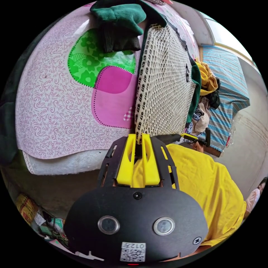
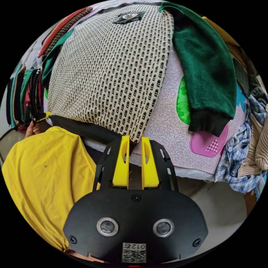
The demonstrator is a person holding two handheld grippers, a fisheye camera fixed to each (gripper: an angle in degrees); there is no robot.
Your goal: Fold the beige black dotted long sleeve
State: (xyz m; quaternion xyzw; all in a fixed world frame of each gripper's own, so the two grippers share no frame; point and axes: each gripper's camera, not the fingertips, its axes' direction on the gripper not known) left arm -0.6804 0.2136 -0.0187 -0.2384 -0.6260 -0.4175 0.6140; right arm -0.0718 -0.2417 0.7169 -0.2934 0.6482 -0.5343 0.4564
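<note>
we have both hem corners of the dotted sleeve top (image 2: 111, 72) pinched, left gripper (image 1: 138, 139) and right gripper (image 2: 135, 142) pressed on cloth; next we likely lift the hem toward the collar

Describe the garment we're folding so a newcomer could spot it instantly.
Find the bed with the pink swirl-patterned sheet. Spread across it near the front edge lies the beige black dotted long sleeve, its hem at the right gripper. Unlike the plain dark green garment beside it, it carries rows of small black marks.
</note>
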